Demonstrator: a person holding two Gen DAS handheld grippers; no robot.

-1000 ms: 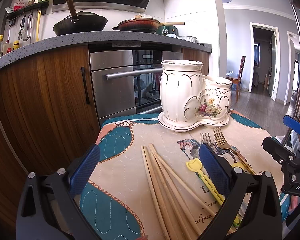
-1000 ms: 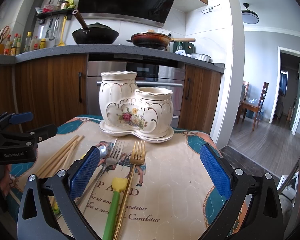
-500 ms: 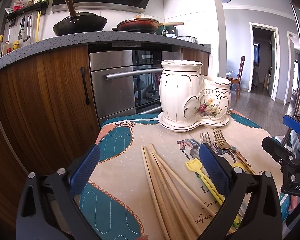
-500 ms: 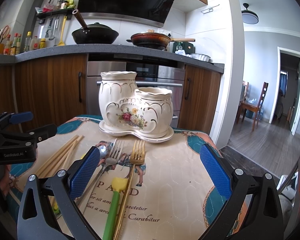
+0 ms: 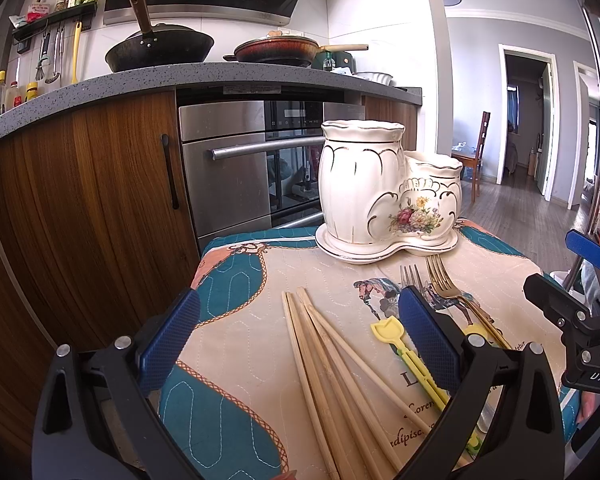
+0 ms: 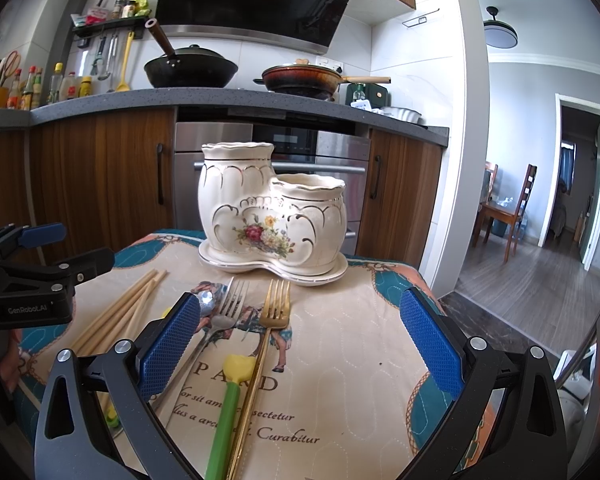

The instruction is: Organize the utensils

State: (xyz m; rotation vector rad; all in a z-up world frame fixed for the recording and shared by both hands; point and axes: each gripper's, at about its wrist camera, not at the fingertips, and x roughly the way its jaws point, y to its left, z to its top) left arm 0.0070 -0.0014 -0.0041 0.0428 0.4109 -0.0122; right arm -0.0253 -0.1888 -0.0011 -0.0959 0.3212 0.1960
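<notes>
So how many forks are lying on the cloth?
2. The silver fork lies left of the gold fork, side by side, prongs toward the ceramic holder. None looks hidden.

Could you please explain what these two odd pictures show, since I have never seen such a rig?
A person holds a two-finger gripper in each hand, each with a fisheye camera looking along its fingers. One picture is from the left gripper, the other from the right gripper. Both are open and hold nothing. On the quilted cloth stands a white ceramic holder with two compartments. Before it lie bamboo chopsticks, a silver fork, a gold fork and some yellow and green plastic utensils.
</notes>
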